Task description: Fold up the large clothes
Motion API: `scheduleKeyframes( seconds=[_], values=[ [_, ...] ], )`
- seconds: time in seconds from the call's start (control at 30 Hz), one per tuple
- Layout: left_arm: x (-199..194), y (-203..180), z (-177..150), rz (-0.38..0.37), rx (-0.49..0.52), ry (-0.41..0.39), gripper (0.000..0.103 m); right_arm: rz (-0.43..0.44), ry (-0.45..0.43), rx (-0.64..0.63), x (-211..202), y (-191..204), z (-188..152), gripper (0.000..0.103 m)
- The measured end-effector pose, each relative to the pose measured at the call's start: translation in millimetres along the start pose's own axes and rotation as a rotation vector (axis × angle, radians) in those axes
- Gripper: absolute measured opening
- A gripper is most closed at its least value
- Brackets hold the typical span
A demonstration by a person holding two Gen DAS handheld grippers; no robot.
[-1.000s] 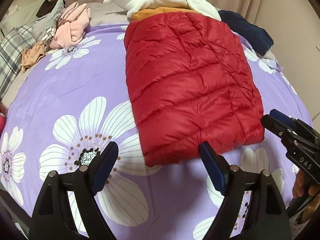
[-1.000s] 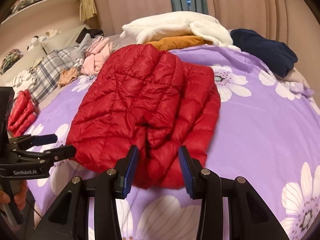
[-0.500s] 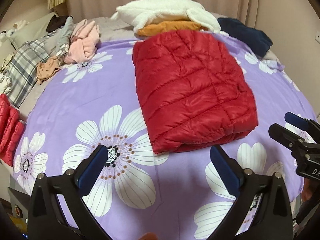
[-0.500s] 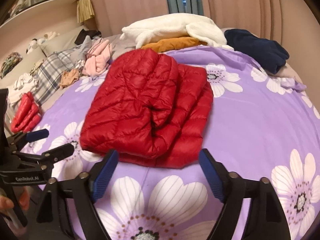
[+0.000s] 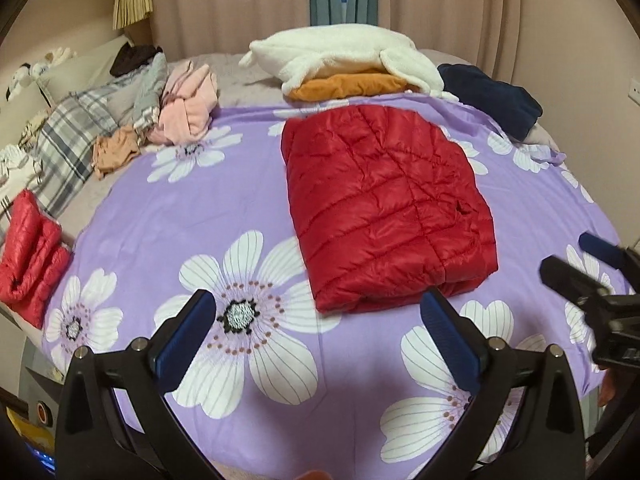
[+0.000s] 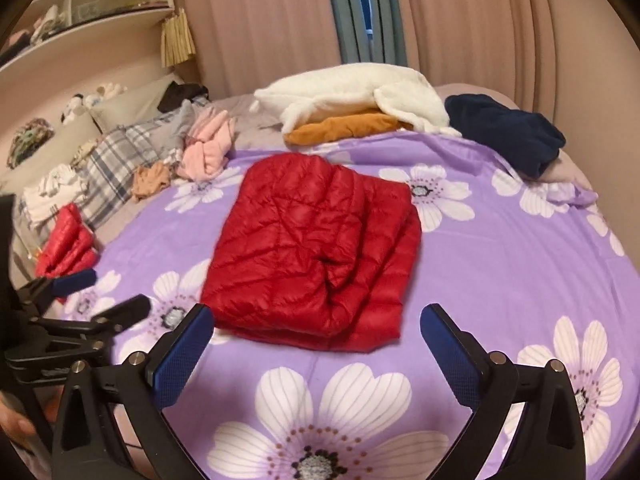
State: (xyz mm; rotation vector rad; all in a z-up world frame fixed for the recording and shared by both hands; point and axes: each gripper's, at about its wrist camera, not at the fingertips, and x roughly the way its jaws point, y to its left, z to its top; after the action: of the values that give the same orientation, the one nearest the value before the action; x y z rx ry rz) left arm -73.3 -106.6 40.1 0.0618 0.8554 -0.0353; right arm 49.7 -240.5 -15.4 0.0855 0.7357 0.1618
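Observation:
A red quilted down jacket [image 5: 384, 208] lies folded into a thick rectangle on the purple flowered bedspread [image 5: 192, 216]; in the right wrist view the jacket [image 6: 308, 248] shows its layered folds on the right side. My left gripper [image 5: 318, 300] is open, held above and just short of the jacket's near edge, with nothing between its fingers. My right gripper [image 6: 316, 314] hovers off the same near edge, its jaws opening wide and touching nothing. Each gripper also shows in the other's view: the right gripper [image 5: 580, 264] at the right border, the left gripper [image 6: 104, 292] at the left.
Behind the jacket a white fleece [image 5: 340, 56] lies over an orange garment [image 5: 348, 86], with a navy garment [image 5: 492, 96] to the right. Pink clothes [image 5: 188, 108], a plaid blanket [image 5: 68, 144] and a second red puffy piece [image 5: 28, 256] line the left side.
Both grippers opened wide, the right from almost pinching the jacket's near edge, and both pulled back and up. The jacket now lies free on the bed.

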Motion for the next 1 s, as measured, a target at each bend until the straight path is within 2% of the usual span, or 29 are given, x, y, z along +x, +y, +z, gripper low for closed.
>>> scheduleKeyframes(
  seconds=[0.13,1.0],
  values=[
    [-1,2,0,0.010,0.001,0.004,0.103,0.001,0.030,0.028,5,-2,-7,0.102],
    [-11,-5,8,0.013,0.004,-0.025,0.103,-0.004,0.005,0.018,-4,2,-2,0.102]
  ],
)
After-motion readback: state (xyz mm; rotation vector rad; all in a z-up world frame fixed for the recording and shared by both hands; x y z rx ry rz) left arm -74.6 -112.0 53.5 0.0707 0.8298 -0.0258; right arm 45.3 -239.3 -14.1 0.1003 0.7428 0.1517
